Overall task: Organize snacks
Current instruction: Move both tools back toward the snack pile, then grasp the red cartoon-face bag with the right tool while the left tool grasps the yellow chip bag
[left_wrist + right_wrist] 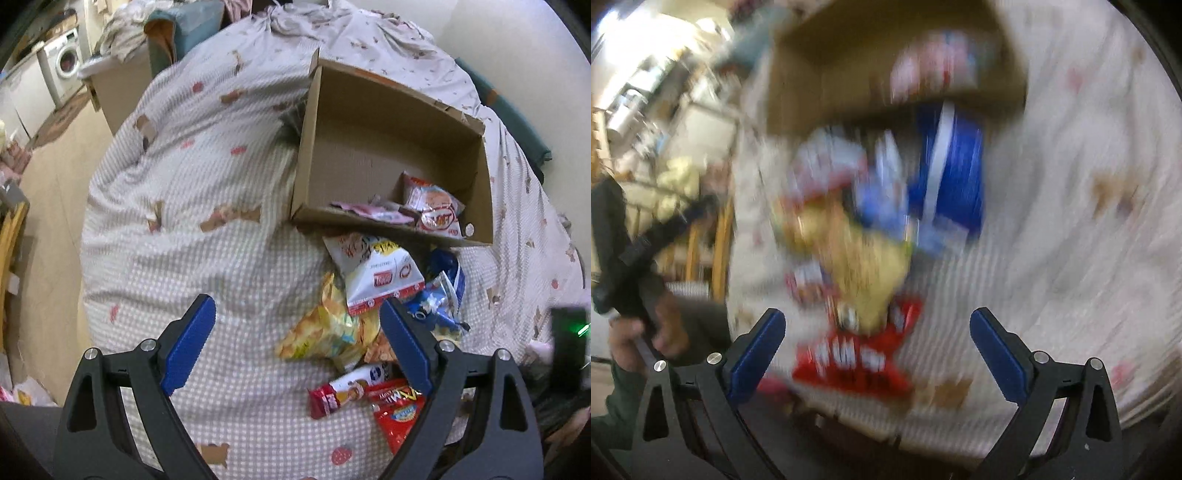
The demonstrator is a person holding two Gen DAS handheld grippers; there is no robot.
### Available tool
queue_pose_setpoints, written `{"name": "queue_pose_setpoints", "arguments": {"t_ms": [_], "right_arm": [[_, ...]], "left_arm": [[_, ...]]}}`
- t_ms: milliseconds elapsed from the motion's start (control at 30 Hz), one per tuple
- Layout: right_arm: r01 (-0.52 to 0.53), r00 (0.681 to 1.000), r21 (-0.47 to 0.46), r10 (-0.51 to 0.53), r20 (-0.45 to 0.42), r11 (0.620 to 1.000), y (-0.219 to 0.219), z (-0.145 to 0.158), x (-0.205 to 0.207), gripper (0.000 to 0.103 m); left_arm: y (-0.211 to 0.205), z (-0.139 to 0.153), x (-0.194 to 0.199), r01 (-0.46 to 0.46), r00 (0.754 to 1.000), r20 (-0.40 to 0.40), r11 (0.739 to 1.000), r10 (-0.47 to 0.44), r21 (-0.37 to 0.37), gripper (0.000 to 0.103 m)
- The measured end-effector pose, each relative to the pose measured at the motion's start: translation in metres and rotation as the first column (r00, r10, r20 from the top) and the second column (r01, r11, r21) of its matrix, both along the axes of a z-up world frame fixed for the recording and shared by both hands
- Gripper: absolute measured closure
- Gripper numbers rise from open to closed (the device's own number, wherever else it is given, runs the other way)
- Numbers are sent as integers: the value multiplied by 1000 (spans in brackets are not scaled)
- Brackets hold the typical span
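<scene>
Snack packets [373,295] heaped on a checked bedspread [229,236], lower right of centre in the left wrist view, sharp there: nearest, a red bag [399,413] and a red-and-white bar [343,391] just inside the right finger [406,347]; beyond, a yellow bag [325,328], a white-and-red bag [376,269], a blue packet [443,295]; farthest, a cardboard box [369,147] in the upper right, a few packets in its near right corner. Left gripper [295,306] spread wide above the bedspread, gripping nothing. Right wrist view smeared by blur: same heap [860,229] mid-frame, only colours readable, red wrapper [849,358] nearest, box [849,85] at top. Right gripper [877,317] likewise wide apart and empty, red wrapper between its fingers. Hand [646,332] on a dark handle at left edge, seen here only.
</scene>
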State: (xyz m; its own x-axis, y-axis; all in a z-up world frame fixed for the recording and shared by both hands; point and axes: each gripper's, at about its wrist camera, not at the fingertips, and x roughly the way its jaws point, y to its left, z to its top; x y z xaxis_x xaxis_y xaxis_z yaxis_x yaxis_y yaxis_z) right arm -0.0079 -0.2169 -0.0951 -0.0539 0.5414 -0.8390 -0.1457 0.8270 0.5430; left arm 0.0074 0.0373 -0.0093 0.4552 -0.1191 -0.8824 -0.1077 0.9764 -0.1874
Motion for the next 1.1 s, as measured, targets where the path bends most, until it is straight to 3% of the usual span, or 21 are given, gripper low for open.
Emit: {"name": "queue_pose_setpoints", "arguments": {"t_ms": [167,333,400,433,467,567,767,967,1100], "right_arm": [[-15,996,-42,11,-85,999,28,-28,-11,1],[-24,999,-138,17,-51,990,52,-38,-12,1],[-49,998,-152,44,-35,987,57,-39,-13,16],[-64,998,-153,59,-35,986,58,-38,-15,31],[-69,997,-144,65,-35,987,58,-37,-14,42],[-90,996,-97,86,-39,991,56,-26,-19,46],[-65,992,89,74,-105,994,38,-4,-27,49],[-61,998,187,61,4,980,21,54,-29,50],[-2,983,199,-35,182,980,-13,91,-5,50]], "left_arm": [[-8,0,1,18,1000,3,1000,-18,12,14],[-8,-1,2,20,1000,-1,999,-20,36,14],[-5,-5,3,18,1000,-17,999,-17,44,14],[-4,-9,4,24,999,-35,998,-22,57,14],[-6,-14,6,42,997,-62,996,-37,81,14],[-9,-27,9,81,991,-117,992,-70,94,14],[-17,-39,12,115,981,-164,992,-105,56,14],[-16,-43,13,104,980,-175,994,-96,35,14],[-22,-52,17,123,973,-199,992,-114,29,14]]}}
